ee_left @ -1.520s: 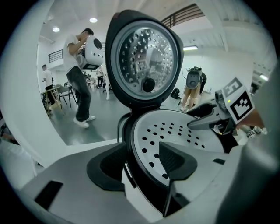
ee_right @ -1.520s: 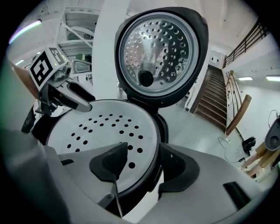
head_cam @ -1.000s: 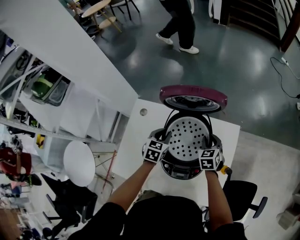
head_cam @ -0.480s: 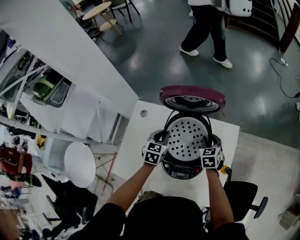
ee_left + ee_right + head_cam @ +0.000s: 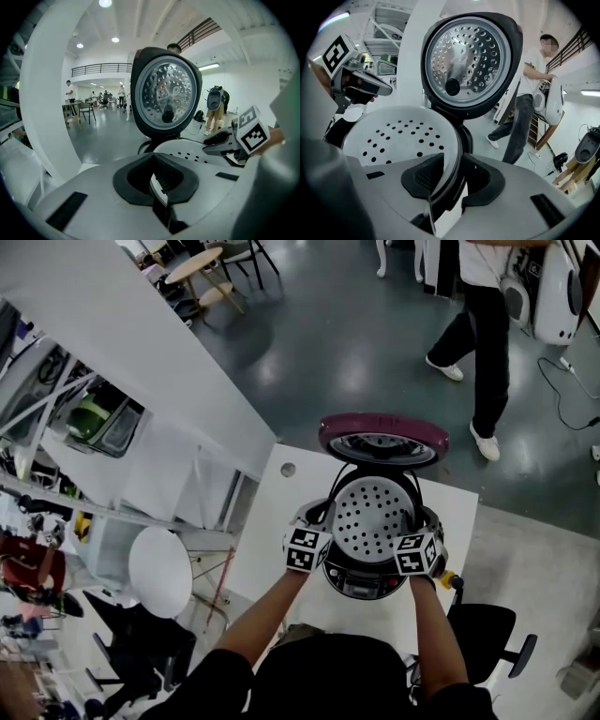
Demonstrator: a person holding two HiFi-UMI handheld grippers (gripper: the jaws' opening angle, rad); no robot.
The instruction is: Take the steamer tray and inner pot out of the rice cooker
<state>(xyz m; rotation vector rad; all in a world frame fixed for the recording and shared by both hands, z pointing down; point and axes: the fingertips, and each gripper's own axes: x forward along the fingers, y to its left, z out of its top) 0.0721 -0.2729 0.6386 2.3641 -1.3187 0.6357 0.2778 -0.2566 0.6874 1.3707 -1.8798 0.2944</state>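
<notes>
Open-plan laboratory hall: polished grey floor [image 5: 375,362], mezzanine railing [image 5: 101,69], white work table [image 5: 281,502], office chair [image 5: 483,624], a person [image 5: 487,343] walking past.

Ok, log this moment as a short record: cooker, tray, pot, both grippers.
rice cooker: on white table, lid up
steamer tray: sits in cooker's mouth
left gripper: shut on tray's rim
right gripper: jaws just been opening; tray's rim between them, unclamped
inner pot: not visible; tray covers opening
</notes>
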